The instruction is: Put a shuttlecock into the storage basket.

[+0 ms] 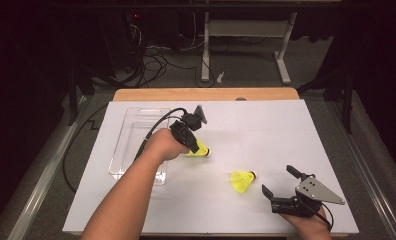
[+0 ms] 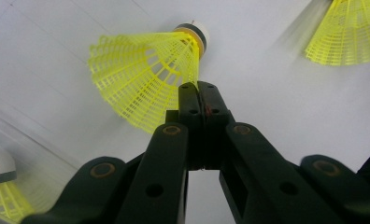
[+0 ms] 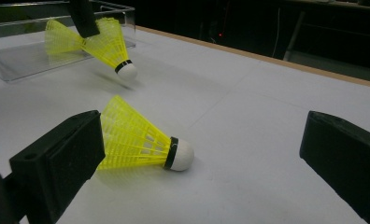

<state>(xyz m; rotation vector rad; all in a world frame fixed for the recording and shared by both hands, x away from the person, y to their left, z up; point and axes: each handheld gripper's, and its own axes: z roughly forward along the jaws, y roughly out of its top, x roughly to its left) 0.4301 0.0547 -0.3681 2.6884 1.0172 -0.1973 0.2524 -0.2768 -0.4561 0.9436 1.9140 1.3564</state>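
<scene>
L gripper hides held shuttlecock's skirt.

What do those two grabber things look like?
Both are black. The left gripper has two long flat jaws and a black cable trailing from it. The right gripper has chunky black jaws and a grey three-cornered plate with small holes on top. The forearms are bare, no sleeves.

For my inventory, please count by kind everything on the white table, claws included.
Yellow plastic shuttlecocks: 2 (one held, one lying free; a third by the box is unclear)
Clear plastic box: 1
Black claws: 2 (left claw, right claw)
Total: 5
</scene>
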